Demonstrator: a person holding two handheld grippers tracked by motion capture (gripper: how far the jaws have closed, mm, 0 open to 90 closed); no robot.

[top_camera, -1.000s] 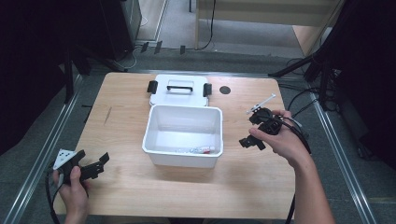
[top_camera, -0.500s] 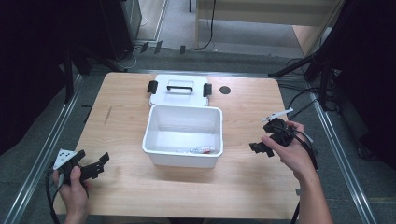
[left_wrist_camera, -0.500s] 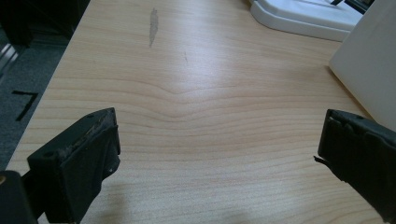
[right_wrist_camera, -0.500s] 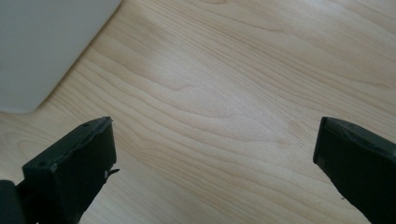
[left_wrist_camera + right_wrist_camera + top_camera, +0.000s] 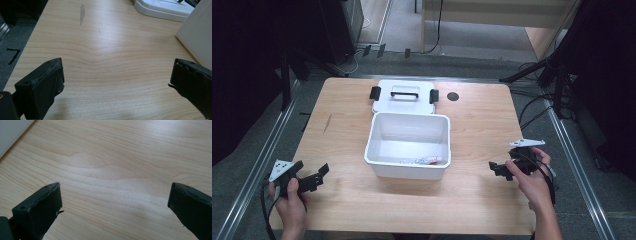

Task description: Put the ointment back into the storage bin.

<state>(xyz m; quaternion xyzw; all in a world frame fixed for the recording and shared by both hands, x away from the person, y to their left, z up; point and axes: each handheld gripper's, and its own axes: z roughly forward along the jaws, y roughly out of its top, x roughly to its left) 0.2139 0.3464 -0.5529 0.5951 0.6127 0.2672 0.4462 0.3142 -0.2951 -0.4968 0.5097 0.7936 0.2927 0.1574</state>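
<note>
Centrally on the wooden table (image 5: 347, 120) sits an open white plastic bin (image 5: 408, 145), with a small tube-like item (image 5: 426, 160) lying on its floor near the front wall; what that item is cannot be told. Just behind the bin lies its white lid (image 5: 404, 96), handle up, with black latches at both ends. At the near left corner, the left hand (image 5: 292, 204) holds the left gripper (image 5: 314, 176) low over the wood, aimed toward the bin, jaws wide apart and empty. By the right edge, the right hand (image 5: 534, 182) holds the right gripper (image 5: 498, 169) pointing leftward, its jaws likewise spread wide over bare tabletop, gripping nothing.
</note>
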